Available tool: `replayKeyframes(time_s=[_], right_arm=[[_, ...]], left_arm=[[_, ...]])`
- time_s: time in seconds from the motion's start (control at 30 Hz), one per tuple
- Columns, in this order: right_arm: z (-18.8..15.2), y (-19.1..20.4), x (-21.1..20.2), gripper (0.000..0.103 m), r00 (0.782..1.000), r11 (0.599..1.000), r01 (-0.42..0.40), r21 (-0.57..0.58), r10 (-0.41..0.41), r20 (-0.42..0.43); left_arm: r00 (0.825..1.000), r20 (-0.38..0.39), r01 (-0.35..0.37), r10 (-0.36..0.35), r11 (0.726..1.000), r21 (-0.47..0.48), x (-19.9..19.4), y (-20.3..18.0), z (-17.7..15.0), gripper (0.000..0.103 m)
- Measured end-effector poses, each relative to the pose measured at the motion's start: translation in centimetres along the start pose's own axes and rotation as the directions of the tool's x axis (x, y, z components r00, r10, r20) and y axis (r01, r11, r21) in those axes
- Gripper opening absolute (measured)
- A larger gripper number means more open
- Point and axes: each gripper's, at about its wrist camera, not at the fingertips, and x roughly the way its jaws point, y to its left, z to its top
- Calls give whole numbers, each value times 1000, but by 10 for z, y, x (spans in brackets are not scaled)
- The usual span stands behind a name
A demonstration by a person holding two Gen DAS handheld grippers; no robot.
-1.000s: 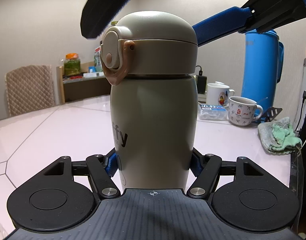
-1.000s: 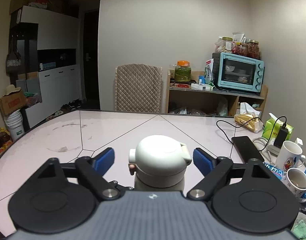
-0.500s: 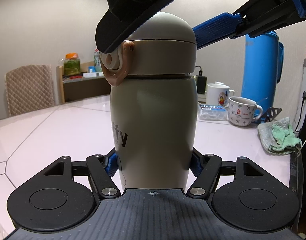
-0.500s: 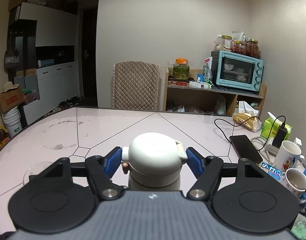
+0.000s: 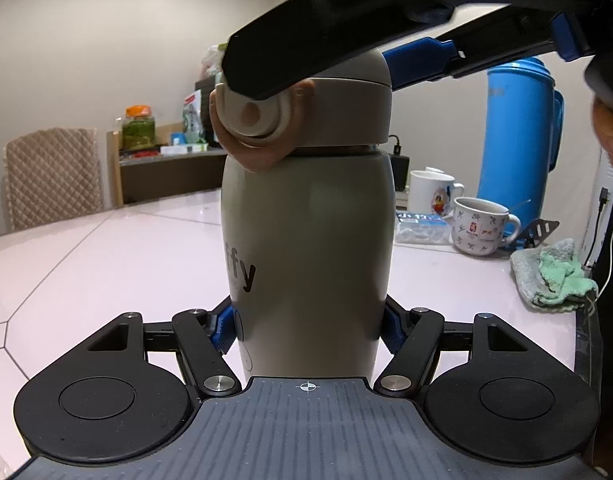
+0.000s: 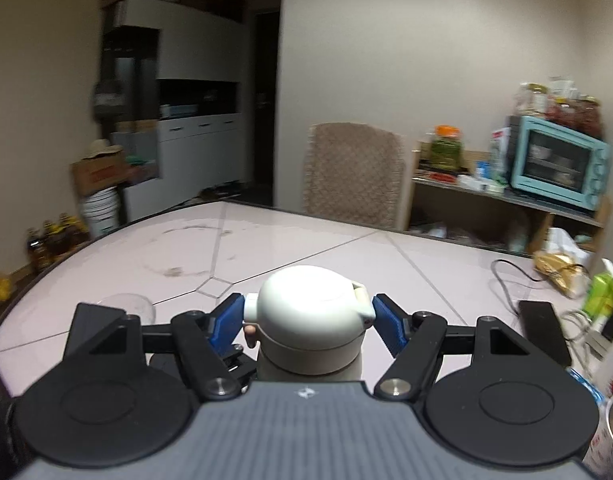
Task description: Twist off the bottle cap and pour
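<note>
Two tongs: both clenched on one grey bottle (image 5: 306, 256), which stands upright on the pink table (image 5: 106, 264).
Left tongs (image 5: 306, 330): blue pads pressed against the bottle's lower body from either side, unchanged from a second ago.
Right tongs (image 6: 308, 318): blue pads against the two sides of the domed cap (image 6: 312, 308); a second ago they stood apart from it with clear gaps.
Cap: seated on the bottle's neck; its round button and tan latch (image 5: 250, 120) now face more squarely toward the left camera than a second ago, when they sat at the cap's left edge.
Right tongs from the left view: dark fingers (image 5: 306, 56) cross over the cap's dome, covering more of it than before.
Right view: the room behind the bottle has swung; the chair (image 6: 352, 176) now sits right of the cap, slightly blurred.
Beyond the bottle, to its right: two mugs (image 5: 480, 224), a blue jug (image 5: 514, 148), a green cloth (image 5: 554, 280).
</note>
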Motion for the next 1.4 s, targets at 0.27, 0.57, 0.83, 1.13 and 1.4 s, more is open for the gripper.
replayKeyframes(time_s=[0.27, 0.57, 0.83, 1.13, 1.4], right_arm=[[-1, -28, 1, 72, 981, 978, -193, -80, 194, 6], [-2, -26, -2, 73, 979, 976, -197, -98, 200, 26], [-2, -15, -11, 87, 987, 988, -142, -67, 147, 66], [-7, 12, -37, 91, 991, 990, 13, 138, -31, 130], [-9, 29, -29, 91, 981, 961, 151, 232, -175, 85]], left_arm=[[1000, 1, 2, -2, 1000, 8, -1, 1, 1, 72], [1000, -3, 2, -2, 1000, 23, 0, 1, 4, 72], [1000, -4, 1, -1, 1000, 25, -2, 1, 3, 72], [1000, -4, -2, 3, 1000, 25, -2, 0, 2, 72], [1000, -4, -6, 6, 1000, 22, -3, 0, 2, 72]])
